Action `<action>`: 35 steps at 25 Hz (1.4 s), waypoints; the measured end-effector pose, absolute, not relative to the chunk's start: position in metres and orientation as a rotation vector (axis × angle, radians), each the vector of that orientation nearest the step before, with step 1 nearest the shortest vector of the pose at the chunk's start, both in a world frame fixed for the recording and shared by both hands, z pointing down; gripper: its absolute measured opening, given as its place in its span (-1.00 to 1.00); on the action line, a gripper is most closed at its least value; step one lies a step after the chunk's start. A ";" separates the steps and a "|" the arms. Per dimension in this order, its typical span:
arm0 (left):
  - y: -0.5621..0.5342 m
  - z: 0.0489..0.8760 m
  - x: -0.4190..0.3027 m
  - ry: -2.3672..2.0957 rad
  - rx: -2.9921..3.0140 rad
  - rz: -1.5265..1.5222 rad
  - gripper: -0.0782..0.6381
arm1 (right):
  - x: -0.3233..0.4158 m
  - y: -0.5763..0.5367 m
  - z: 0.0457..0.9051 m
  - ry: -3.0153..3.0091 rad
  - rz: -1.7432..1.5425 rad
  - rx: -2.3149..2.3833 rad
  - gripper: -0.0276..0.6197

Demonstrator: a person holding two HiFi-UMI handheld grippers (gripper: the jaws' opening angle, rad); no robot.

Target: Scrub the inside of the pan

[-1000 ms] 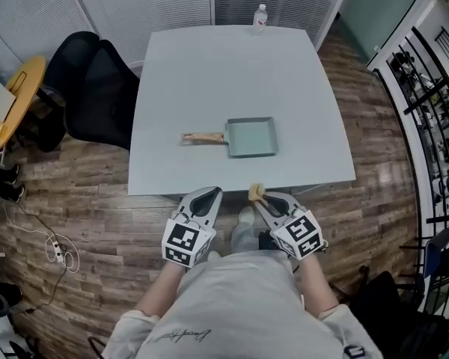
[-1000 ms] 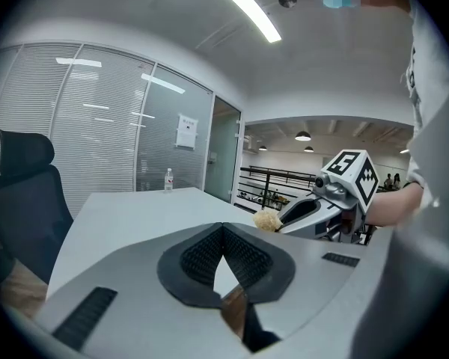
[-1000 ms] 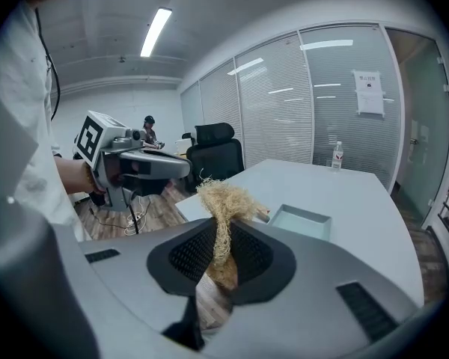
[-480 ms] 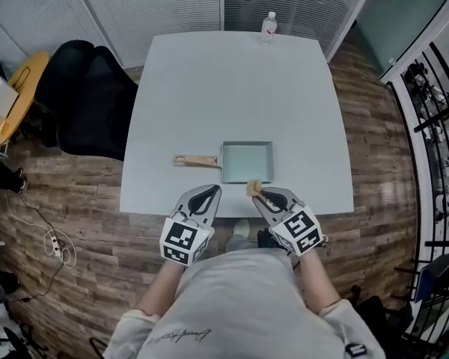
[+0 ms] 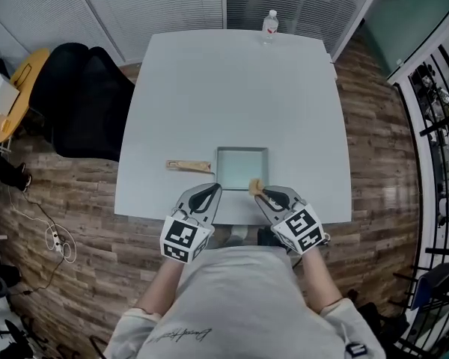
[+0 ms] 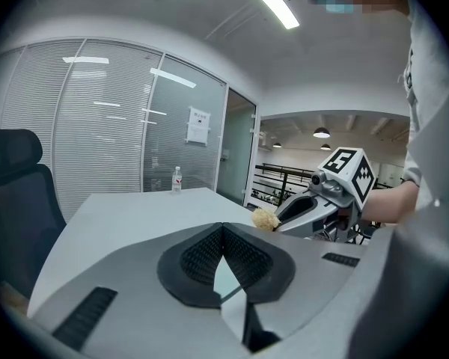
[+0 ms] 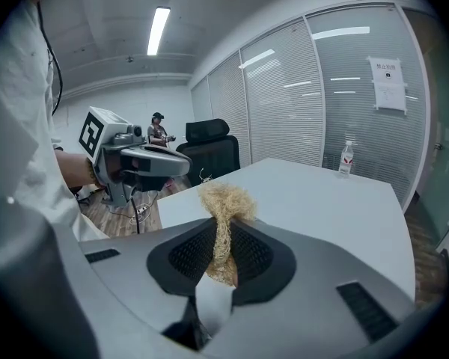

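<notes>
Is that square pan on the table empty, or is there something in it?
Empty: the head view shows the pan with its pale inside bare. The scrubber is pinched in the right tongs, by the pan's near rim.

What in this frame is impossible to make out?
- Inside of the pan, head view: too small to judge dirt.
- Label on the bottle, head view: too small to read.
- Lower end of the scrubber, right gripper view: hidden inside the right tongs.

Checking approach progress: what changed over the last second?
The left gripper and right gripper moved forward over the white table's near edge, up to the square green pan. Unchanged: right clamps the tan fibre scrubber, left shut empty, pan in place.
</notes>
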State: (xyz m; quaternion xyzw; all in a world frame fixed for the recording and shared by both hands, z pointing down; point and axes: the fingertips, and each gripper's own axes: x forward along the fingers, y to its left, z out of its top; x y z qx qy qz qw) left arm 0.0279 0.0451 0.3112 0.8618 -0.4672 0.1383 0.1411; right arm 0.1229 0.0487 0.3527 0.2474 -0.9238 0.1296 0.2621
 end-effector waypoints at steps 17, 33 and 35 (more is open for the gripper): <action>0.021 0.313 -0.001 -1.231 2.529 0.456 -0.75 | 0.098 0.033 0.358 -2.441 0.393 0.695 -0.70; 0.012 0.340 -0.013 -1.135 2.509 0.505 -0.75 | 0.091 0.020 0.372 -2.382 0.418 0.677 -0.70; 0.009 0.342 -0.015 -1.135 2.508 0.513 -0.75 | 0.088 0.017 0.373 -2.379 0.420 0.669 -0.70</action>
